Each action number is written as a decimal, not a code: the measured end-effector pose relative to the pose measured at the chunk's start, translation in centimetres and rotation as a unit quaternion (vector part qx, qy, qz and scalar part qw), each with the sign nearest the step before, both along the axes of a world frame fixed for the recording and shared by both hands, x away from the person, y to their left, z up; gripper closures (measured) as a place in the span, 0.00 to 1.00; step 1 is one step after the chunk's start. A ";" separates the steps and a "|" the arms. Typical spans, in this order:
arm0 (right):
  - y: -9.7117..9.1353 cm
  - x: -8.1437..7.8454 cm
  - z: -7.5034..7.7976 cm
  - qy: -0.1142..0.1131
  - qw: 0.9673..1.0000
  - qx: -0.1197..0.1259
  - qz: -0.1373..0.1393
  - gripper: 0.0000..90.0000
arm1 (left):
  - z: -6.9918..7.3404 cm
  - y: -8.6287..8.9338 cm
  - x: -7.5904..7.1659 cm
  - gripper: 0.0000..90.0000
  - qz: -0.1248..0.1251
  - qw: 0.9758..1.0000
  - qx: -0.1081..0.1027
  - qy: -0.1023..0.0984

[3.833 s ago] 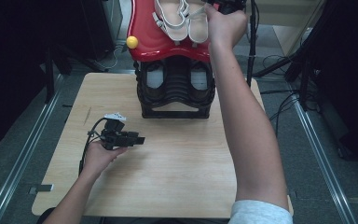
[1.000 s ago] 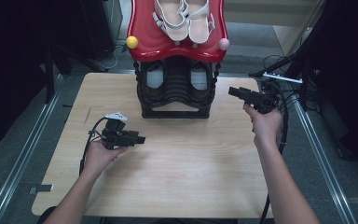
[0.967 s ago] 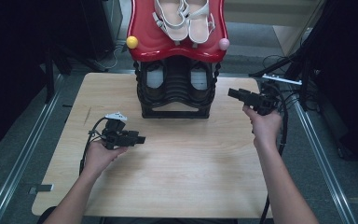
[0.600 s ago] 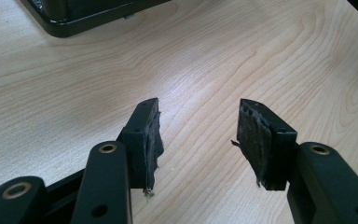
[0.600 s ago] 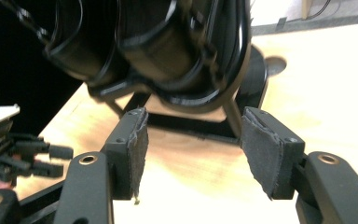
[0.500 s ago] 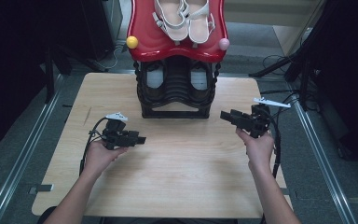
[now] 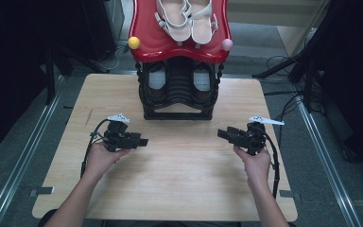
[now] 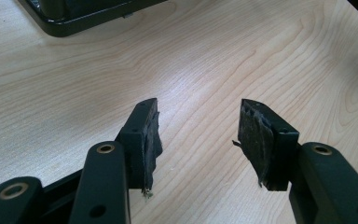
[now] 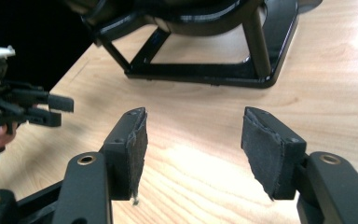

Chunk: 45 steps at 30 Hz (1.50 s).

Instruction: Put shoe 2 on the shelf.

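A black shoe rack [image 7: 178,90] with a red top shelf [image 7: 151,40] stands at the table's far middle. A pair of white sandals [image 7: 185,18] lies on that shelf. My left gripper [image 7: 142,141] sits low over the table's left half, pointing right, its jaws open on nothing [image 8: 198,126]. My right gripper [image 7: 222,134] is over the right half, pointing left, jaws apart and empty [image 9: 193,135]. The rack's base [image 9: 205,74] lies ahead of it, and the left gripper [image 9: 58,109] faces it from across the table.
The wooden table [image 7: 179,189] has bare board between the two grippers and in front of the rack. A yellow knob [image 7: 133,42] and a pink knob [image 7: 227,44] mark the shelf's front corners. Cables [image 7: 276,165] trail from the right gripper. Metal rails [image 7: 23,156] flank the table.
My right hand has come down from the red shelf and sunk leftward to table level beside the rack. The left hand has stayed in place.
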State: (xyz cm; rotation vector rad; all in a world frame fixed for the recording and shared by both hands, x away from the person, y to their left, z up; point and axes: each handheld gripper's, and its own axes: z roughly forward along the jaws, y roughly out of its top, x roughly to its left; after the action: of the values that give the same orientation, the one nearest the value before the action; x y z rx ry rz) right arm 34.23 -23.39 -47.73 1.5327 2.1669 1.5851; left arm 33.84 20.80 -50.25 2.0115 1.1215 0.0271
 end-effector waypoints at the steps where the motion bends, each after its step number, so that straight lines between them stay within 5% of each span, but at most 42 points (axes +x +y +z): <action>1: -0.1 0.0 -0.2 0.000 1.000 0.002 0.000 0.46 | 0.0 0.0 0.0 0.53 0.000 1.000 0.000 0.000; 14: -1.2 0.5 -3.1 0.021 1.000 -0.002 -0.015 0.46 | -0.1 -0.1 0.2 0.51 0.001 1.000 0.002 0.001; 45: -0.5 0.6 -3.6 0.028 0.999 -0.021 -0.006 0.44 | -0.3 -0.3 0.4 0.48 -0.001 1.000 0.002 0.014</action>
State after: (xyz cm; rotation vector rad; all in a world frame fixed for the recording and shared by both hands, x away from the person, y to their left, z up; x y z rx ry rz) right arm 34.85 -23.89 -51.29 1.5927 2.2003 1.5011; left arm 34.19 20.51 -50.56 2.0218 1.1371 -0.0003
